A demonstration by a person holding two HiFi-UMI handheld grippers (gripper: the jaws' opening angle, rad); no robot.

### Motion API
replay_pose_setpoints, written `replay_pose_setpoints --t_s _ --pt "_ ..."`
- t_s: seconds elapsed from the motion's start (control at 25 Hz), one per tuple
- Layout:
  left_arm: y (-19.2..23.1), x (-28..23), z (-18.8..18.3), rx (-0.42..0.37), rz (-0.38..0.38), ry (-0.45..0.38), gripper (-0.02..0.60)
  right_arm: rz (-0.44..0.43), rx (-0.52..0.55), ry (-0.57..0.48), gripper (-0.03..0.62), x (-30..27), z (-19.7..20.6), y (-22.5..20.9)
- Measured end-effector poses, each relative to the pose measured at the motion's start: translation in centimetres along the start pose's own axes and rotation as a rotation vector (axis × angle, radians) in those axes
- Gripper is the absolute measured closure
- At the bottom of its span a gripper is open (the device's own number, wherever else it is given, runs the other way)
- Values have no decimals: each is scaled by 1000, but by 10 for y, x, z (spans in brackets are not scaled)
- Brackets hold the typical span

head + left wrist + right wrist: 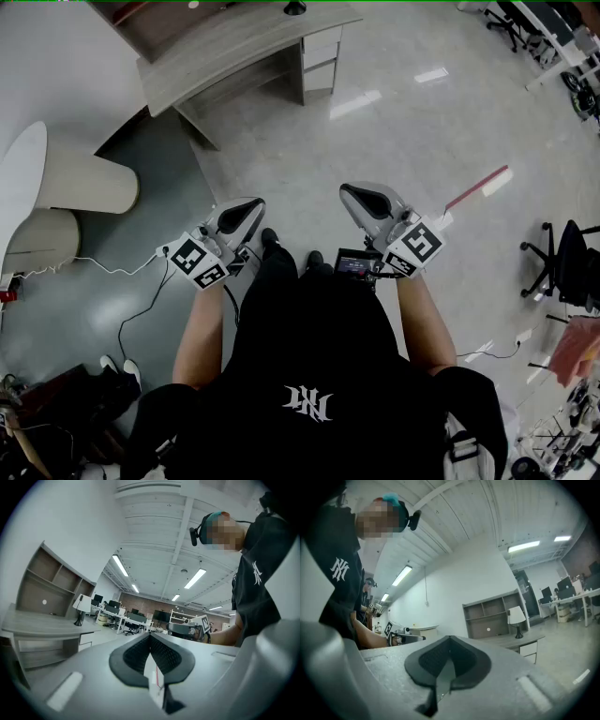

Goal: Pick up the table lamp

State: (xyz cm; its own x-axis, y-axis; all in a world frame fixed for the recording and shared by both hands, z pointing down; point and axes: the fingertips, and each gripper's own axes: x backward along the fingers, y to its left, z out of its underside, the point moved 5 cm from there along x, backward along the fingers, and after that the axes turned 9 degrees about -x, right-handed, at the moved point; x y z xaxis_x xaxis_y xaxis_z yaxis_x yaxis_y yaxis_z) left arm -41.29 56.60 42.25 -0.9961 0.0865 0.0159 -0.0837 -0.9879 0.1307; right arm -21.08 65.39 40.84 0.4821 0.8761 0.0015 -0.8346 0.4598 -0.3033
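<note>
Two grippers out front at waist height, one per hand, close against a black shirt [309, 366]. Left gripper [249, 208]: level, jaws clenched tight, dark ribbed pads meeting in a single seam, nothing caught between. Right gripper [356, 193]: much the same, level, pressed closed, empty. Point forward side by side, a little apart, over pale glossy floor [394, 141].

Down to the left, a white cable [103, 269] trailing across a darker grey patch, beside a curved white counter [23, 173]. Off to the right, a black office chair [562, 262].

Farther ahead, well apart from both tools, a grey wooden desk [234, 52] with drawers at one end. Standing on that desk, upright, toward the drawer end: table lamp [82, 603], white shade over a slim dark stem and a round dark base. Touches nothing but the desktop. Just behind it, against the white wall, an open shelf unit [492, 614] in grey-brown wood.

Beyond all that, in the left gripper view, rows of office desks with monitors under long ceiling lights.
</note>
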Motion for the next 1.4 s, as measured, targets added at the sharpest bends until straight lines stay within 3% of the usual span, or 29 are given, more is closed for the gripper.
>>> replay_pose_setpoints --t_s 1.0,1.4 --pt "-2 0 2 -21 -34 21 580 19 -33 33 591 -2 7 -1" --pt "6 -10 5 -28 0 50 580 50 -44 8 591 5 3 -9"
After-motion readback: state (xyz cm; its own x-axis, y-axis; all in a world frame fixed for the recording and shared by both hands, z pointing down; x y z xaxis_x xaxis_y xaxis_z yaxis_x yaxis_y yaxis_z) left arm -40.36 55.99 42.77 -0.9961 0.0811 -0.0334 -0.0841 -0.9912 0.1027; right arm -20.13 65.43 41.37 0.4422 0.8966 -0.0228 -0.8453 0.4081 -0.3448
